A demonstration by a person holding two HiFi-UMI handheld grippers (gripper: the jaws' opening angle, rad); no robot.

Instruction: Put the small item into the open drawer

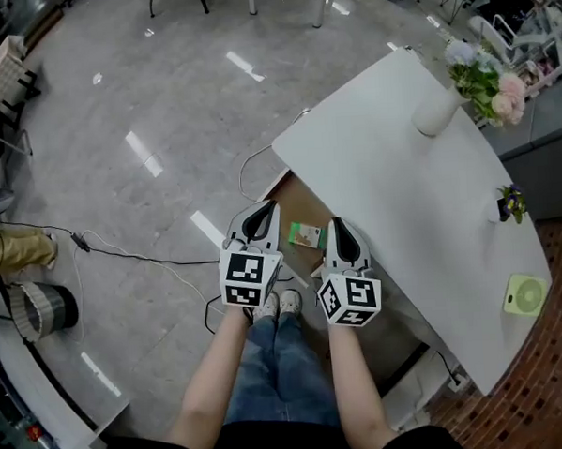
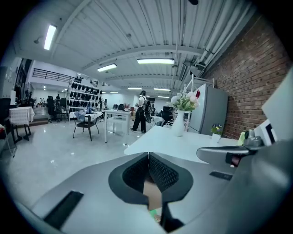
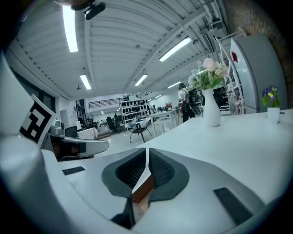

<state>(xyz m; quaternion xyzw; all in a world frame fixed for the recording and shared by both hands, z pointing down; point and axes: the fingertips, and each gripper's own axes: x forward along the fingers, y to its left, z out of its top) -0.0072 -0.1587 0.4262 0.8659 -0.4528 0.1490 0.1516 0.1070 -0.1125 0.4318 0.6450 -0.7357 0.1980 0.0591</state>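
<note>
Resting in the open drawer [image 1: 303,204] at frame centre, the small green item [image 1: 306,234] looks delivered; left tool [image 1: 260,212] and right tool [image 1: 341,229] both sit closed, empty.

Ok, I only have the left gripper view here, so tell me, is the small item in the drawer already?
Observer: Yes. In the head view a small green and white item lies on the brown bottom of the open drawer.
Operator: And is the right gripper holding anything?
Observer: No. The right gripper has its jaws together, with nothing between them.
Operator: Where are the two grippers relative to the drawer?
Observer: Seen from above, the item shows between them. The left gripper is to its left, and the right one is on the side next to the white table.
</note>
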